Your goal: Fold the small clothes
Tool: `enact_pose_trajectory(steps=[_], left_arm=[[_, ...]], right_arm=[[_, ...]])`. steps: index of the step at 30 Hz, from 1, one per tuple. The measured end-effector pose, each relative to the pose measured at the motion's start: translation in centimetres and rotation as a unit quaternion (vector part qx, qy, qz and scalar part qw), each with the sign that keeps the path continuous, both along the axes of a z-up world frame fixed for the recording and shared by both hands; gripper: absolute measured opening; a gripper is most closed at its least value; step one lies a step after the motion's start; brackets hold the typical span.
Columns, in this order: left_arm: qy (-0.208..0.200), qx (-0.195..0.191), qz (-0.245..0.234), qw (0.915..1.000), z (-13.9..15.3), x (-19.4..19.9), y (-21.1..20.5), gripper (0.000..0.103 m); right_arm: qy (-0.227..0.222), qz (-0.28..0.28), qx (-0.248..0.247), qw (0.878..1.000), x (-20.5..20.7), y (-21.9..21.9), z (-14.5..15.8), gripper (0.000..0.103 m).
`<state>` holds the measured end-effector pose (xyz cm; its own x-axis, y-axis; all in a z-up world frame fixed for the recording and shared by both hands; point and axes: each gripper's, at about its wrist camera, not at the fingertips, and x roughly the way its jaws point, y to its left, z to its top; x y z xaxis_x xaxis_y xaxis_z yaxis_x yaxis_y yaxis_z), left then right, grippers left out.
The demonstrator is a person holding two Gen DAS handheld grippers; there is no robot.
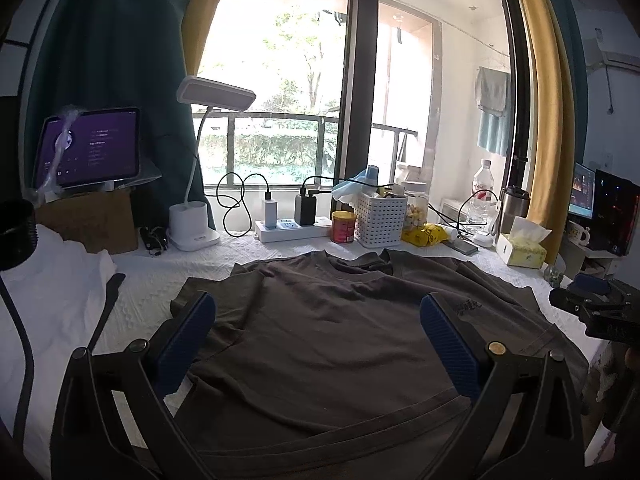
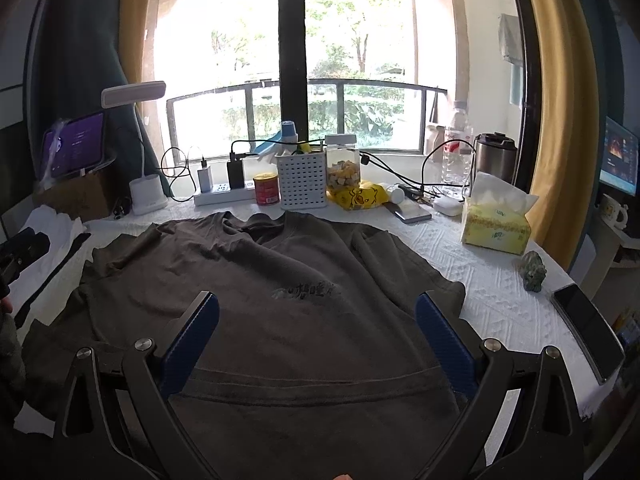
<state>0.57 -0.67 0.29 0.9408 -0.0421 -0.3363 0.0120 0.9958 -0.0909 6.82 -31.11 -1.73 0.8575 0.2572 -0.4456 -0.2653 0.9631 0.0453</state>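
Spread right under both cameras, a dark brown T-shirt (image 1: 320, 332) lies flat, collar toward the window, covering most of the white textured cloth on the counter (image 2: 472, 264). Its hem sits nearest us, both sleeves are out to the sides, and a small dark print shows on the chest. Left gripper (image 1: 318, 320) hangs above the shirt's left half, blue pads wide apart, nothing between them. Right gripper (image 2: 318, 320) hovers over the right half near the print, jaws just as wide, holding nothing. Whether either one touches the fabric, I cannot tell.

Over on the left edge, a rumpled white garment (image 1: 60, 272) lies just beside the shirt's sleeve. Behind it, a lit tablet (image 1: 88, 146) leans on a cardboard box (image 1: 90, 220). Next, the white desk lamp (image 1: 200, 184) stands at the back, and beside it a power strip (image 1: 294, 230) with chargers plugged in. Right side now: a yellow tissue pack (image 2: 496, 226) sits well clear of the shirt, and a phone (image 2: 588, 330) lies by the counter's right edge. Centre back, a white perforated basket (image 2: 302, 180) stands just behind the collar, a red can (image 2: 267, 189) touching its left side, a yellow duck pouch (image 2: 358, 197) on its right. Smallest of all, a green stone figure (image 2: 532, 270) sits between the tissues and the phone.
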Motion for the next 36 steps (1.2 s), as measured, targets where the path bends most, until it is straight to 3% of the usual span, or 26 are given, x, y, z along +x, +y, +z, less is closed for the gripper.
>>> enact_pose_trajectory(steps=[36], left_arm=[[-0.011,0.002,0.011,0.9999,0.6,-0.95,0.16,0.101]], right_arm=[[-0.005,-0.008,-0.006,1.0,-0.19,-0.09,0.17,0.1]])
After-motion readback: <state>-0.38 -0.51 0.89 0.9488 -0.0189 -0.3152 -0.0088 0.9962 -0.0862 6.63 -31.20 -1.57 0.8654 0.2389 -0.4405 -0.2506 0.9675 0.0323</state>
